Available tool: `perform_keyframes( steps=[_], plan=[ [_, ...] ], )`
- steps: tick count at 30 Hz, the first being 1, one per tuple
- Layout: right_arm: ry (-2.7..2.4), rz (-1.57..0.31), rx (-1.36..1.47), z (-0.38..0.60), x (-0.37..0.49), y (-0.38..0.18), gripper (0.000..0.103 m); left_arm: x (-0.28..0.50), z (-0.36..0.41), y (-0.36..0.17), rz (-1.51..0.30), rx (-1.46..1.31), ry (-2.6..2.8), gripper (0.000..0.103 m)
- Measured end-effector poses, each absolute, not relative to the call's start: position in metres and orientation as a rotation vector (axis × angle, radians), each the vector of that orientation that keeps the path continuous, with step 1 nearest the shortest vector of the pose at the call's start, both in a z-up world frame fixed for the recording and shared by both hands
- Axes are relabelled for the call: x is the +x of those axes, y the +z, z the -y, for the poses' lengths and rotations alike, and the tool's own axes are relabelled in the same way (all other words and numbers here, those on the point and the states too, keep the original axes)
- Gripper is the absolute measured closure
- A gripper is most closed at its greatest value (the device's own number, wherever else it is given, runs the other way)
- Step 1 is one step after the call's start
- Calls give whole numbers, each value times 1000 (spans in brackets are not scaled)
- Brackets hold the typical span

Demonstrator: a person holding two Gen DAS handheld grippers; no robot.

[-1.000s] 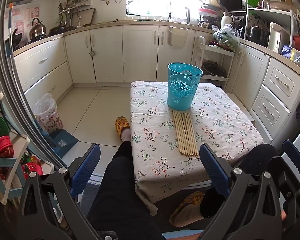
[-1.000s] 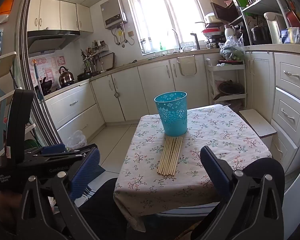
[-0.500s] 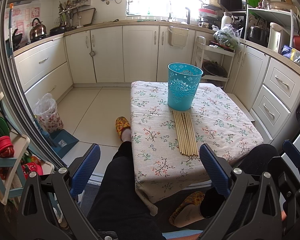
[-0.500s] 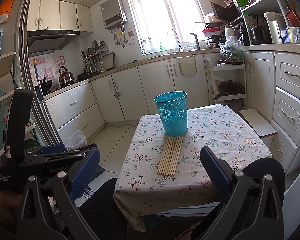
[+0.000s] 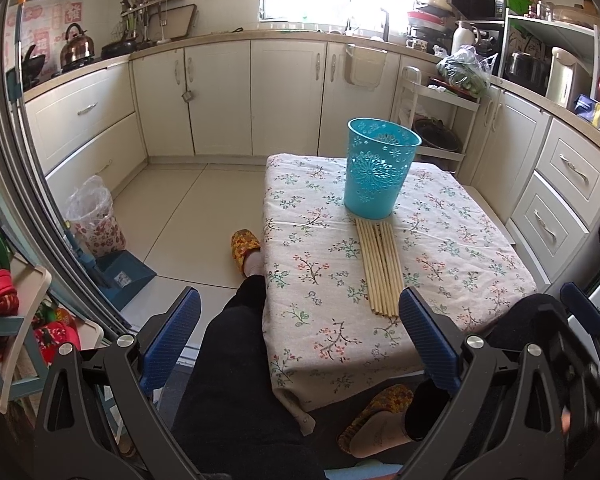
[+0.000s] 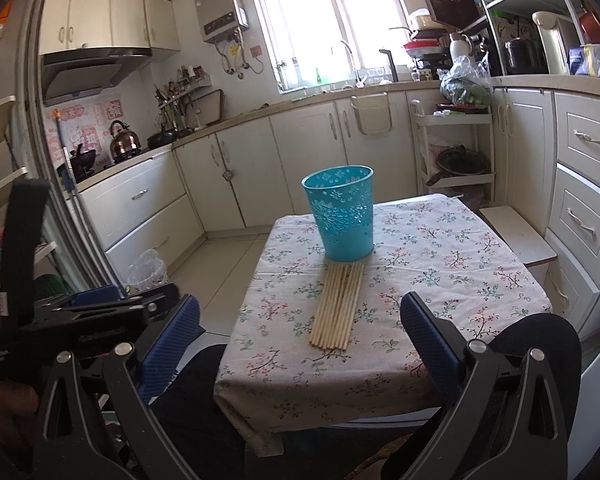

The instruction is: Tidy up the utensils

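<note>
Left wrist view first: the left claw [image 5: 296, 340] hangs over the person's dark-trousered lap, blue pads spread wide apart, nothing between them. Ahead sits the low bench [image 5: 460, 240] under a floral cloth. On it, a row of pale wooden chopsticks [image 5: 380, 268] lies flat, side by side, far ends touching or just short of the foot of the tall turquoise plastic cup with a lacy cut-out pattern [image 5: 380, 172]. The cup stands upright at the far middle of the bench and, as far as the rim shows, looks empty. So by my reading nothing is sorted yet: every stick is on the cloth, and the whole job of getting them into the cup is left.

Over to the right wrist view: the right claw [image 6: 300, 340] is just as wide open and empty, held back from the near edge of the bench. Same chopsticks, same cup, seen from lower and more to the right. What this view adds is the left tool itself, its black body at the near left edge. The left view gives the better look down into the cup's mouth, and shows a yellow patterned slipper [image 5: 244, 244] on the floor left of the bench.
</note>
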State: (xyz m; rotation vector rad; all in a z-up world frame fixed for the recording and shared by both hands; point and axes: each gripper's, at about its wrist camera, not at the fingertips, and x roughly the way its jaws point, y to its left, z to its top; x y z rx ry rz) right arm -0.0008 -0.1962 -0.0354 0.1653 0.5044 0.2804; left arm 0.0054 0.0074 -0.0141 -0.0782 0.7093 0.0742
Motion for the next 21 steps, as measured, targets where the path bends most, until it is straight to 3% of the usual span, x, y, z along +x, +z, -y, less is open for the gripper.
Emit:
perform_keyframes(
  steps=[5, 9, 11, 21],
  plan=[
    [248, -601, 114, 197, 58, -60, 10, 32, -16, -29, -755, -98, 86, 8],
    [277, -767, 133, 197, 120, -96, 53, 54, -22, -42, -793, -118, 91, 8],
    [266, -831, 147, 198, 145, -114, 61, 67, -22, -47, -804, -120, 89, 8],
    [220, -931, 106, 190, 215, -155, 80, 117, -16, -73, -862, -106, 88, 8]
  ],
)
